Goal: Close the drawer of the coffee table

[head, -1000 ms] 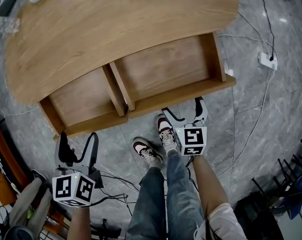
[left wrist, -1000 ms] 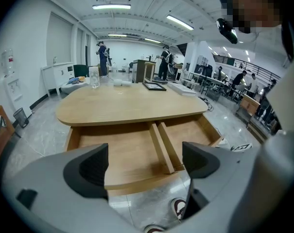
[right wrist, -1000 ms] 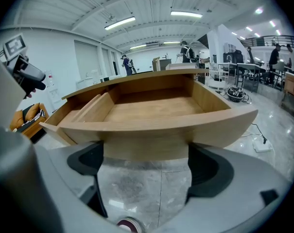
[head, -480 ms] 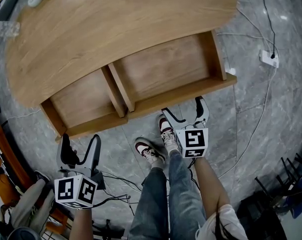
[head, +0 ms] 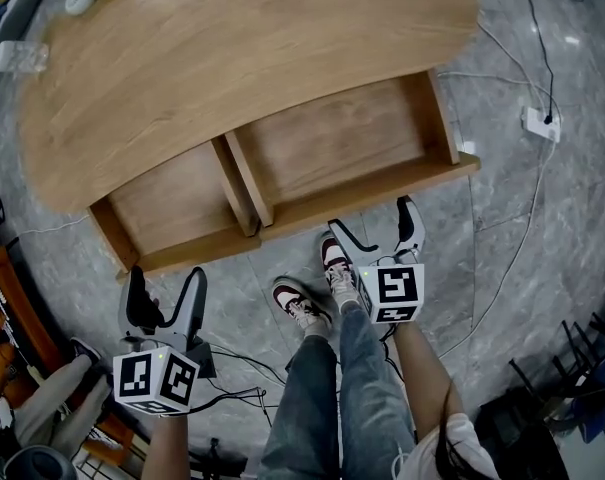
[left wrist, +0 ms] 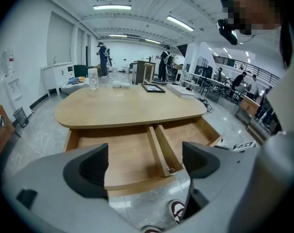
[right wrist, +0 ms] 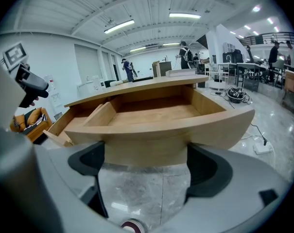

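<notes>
No words, numbers or brand names can be read in any of the views. The only printed marks are black-and-white square block patterns. They stand on the white marker cube (head: 154,380) of the left gripper (head: 165,276) and on the matching white marker cube (head: 394,293) of the right gripper (head: 372,218). These are coded squares, not letters or digits. In the right gripper view, a small framed panel on the white wall (right wrist: 13,55) is too small to make out. In the left gripper view, the white wall fitting with a red mark (left wrist: 8,58) is likewise too blurred to read.
</notes>
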Motion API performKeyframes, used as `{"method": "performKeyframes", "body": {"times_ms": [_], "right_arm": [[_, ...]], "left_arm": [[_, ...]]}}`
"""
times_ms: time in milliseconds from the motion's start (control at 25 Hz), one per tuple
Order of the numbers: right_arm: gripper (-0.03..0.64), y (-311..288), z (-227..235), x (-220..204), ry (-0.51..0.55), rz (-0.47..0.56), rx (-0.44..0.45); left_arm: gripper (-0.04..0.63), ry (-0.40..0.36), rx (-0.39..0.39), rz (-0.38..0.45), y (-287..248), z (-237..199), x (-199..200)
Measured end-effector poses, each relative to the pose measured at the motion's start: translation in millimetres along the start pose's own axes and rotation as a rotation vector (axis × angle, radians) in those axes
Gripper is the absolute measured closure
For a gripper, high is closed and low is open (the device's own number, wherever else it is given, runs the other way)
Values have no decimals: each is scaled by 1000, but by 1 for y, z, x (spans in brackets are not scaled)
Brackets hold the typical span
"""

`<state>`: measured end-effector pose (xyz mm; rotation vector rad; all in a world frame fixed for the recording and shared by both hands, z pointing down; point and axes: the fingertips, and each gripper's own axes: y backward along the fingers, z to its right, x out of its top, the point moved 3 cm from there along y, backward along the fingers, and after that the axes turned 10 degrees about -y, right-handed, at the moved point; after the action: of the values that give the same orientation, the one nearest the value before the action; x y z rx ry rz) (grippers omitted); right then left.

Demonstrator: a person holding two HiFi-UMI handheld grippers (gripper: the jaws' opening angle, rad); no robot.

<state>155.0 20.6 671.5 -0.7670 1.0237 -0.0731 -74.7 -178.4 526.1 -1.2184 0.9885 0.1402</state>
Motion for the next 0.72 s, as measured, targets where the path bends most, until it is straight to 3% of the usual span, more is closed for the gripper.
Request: {"method": "performKeyframes", "body": {"times_ms": [440, 720], "right_arm": [[81, -6, 2, 5, 10, -30, -7], [81, -12, -1, 20, 13, 6, -11]], "left_arm": [[120, 24, 12, -1, 5, -9, -3], [120, 46, 16, -8, 4, -14, -8]]}}
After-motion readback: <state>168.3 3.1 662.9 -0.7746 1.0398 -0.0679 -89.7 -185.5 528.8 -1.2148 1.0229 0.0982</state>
